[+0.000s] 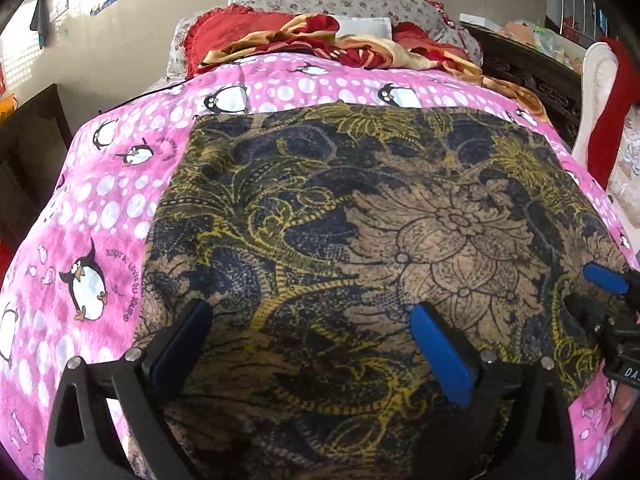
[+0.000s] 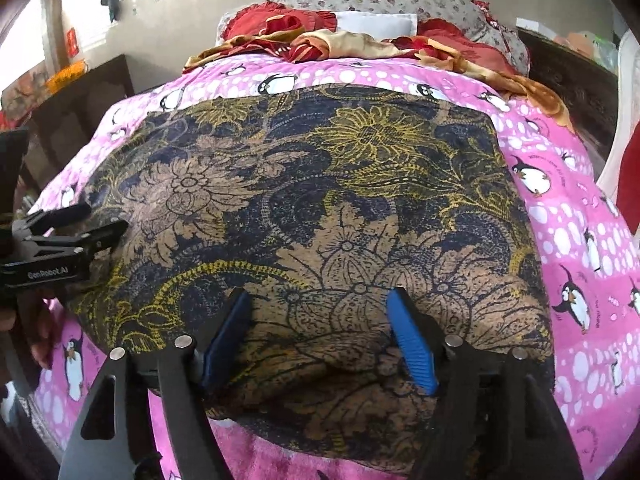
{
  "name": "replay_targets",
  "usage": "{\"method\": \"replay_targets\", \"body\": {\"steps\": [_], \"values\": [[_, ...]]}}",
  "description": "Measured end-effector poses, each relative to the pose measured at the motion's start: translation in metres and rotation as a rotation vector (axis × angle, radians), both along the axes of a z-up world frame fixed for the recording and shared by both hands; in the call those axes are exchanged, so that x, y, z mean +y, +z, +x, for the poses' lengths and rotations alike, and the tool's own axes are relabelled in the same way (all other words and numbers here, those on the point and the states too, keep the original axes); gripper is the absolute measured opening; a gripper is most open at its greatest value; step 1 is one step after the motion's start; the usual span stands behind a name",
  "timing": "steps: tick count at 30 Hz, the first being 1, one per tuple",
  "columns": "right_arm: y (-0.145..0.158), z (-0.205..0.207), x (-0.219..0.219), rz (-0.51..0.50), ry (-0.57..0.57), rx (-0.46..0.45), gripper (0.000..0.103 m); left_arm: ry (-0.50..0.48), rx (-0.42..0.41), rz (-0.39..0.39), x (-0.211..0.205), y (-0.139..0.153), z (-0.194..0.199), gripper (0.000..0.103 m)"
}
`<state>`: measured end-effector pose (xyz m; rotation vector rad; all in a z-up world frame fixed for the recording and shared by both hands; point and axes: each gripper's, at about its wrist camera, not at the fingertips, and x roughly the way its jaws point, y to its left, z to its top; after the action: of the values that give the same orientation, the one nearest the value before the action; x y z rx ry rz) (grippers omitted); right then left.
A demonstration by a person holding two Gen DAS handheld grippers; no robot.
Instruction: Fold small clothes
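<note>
Brown floral cloth (image 1: 360, 208) — navy and yellow print — lies spread flat on the bed.

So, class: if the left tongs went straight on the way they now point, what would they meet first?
Most likely the dark floral cloth spread on the pink penguin blanket. The left tongs stand open just over it, angled down, with nothing between; exact depth is unclear.

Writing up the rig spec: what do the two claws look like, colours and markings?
Both alike: black angular frames with triangular cut-outs and silver pivot pins. The left claw and right claw carry blue ribbed pads. White "GenRobot.AI" lettering marks the left body. No cables or sleeves visible.
</note>
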<state>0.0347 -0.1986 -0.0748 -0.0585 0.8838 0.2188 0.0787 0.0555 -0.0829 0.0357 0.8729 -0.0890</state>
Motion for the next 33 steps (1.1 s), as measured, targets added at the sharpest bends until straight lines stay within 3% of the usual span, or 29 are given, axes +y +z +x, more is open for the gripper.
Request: {"method": "replay_targets", "body": {"steps": [10, 12, 13, 14, 19, 33], "values": [[0.002, 0.013, -0.003, 0.029, -0.036, 0.039, 0.073, -0.001, -0.001, 0.015, -0.002, 0.0, 0.0, 0.102], [0.0, 0.024, -0.002, 0.04, -0.052, 0.039, 0.085, -0.003, -0.001, 0.014, -0.002, 0.0, 0.0, 0.102], [-0.003, 0.025, 0.001, 0.051, -0.027, 0.039, 0.098, -0.003, -0.002, 0.014, -0.002, 0.0, 0.0, 0.102], [-0.005, 0.025, 0.005, 0.048, 0.006, 0.039, 0.103, -0.003, -0.001, 0.014, -0.002, 0.0, 0.0, 0.102], [-0.007, 0.022, 0.02, -0.056, 0.007, 0.034, 0.103, -0.003, -0.001, 0.014, -0.002, 0.0, 0.0, 0.102], [-0.006, 0.023, 0.018, -0.042, 0.008, 0.037, 0.103, -0.005, -0.001, 0.014, -0.002, 0.0, 0.0, 0.102]]}}
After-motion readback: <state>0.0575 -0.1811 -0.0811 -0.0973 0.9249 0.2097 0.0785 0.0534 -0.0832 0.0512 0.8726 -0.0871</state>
